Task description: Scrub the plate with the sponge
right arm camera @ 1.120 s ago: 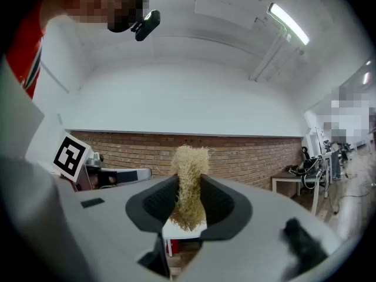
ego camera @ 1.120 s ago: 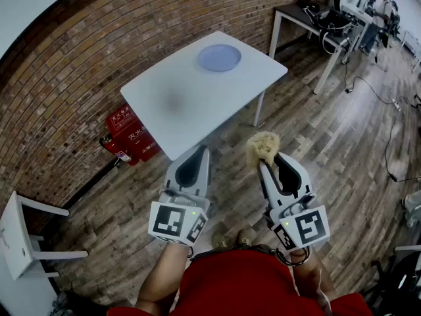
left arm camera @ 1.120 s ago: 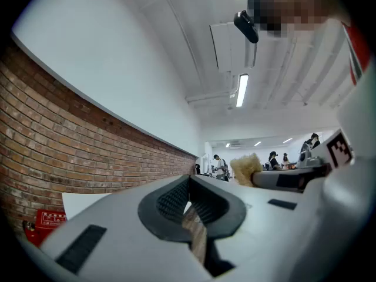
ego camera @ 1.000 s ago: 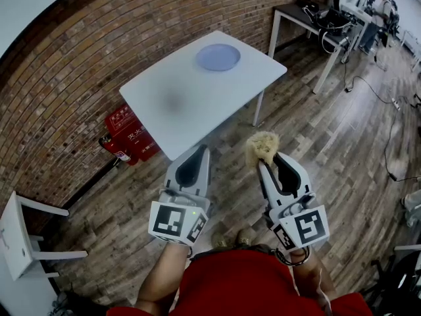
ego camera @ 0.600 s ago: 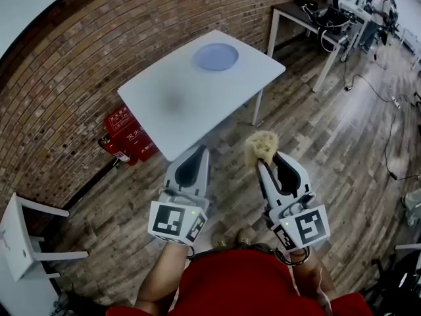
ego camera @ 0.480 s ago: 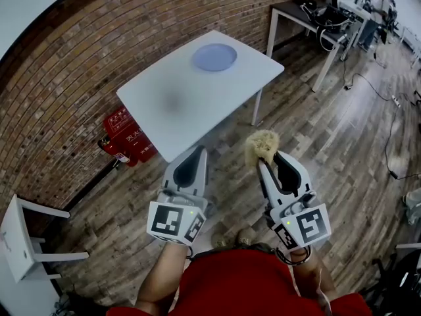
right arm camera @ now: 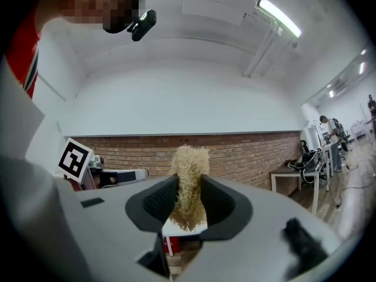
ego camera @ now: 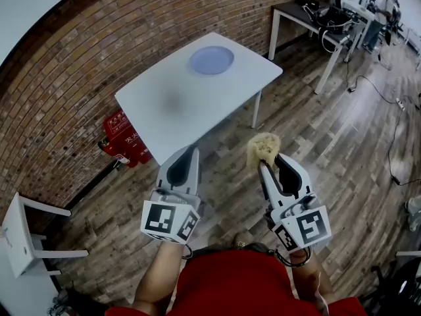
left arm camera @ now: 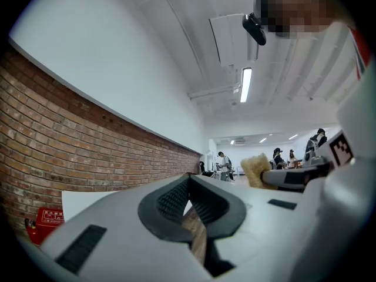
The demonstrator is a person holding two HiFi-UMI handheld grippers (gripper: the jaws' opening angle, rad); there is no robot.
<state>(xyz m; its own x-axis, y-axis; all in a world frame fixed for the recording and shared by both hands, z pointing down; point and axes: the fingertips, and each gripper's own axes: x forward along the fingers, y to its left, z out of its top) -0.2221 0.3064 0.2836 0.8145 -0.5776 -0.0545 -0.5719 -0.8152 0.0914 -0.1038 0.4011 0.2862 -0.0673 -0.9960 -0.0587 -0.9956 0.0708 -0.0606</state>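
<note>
Table (ego camera: 172, 114) ahead, plate (ego camera: 211, 60) (far edge), sponge (ego camera: 262, 151) gripped

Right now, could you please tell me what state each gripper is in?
Left gripper: closed, empty.
Right gripper: closed on the sponge.

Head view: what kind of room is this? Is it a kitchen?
Probably not a kitchen; it looks like a lab or workshop: a brick wall, a desk piled with equipment, cables across the wooden floor and a fire extinguisher.
</note>
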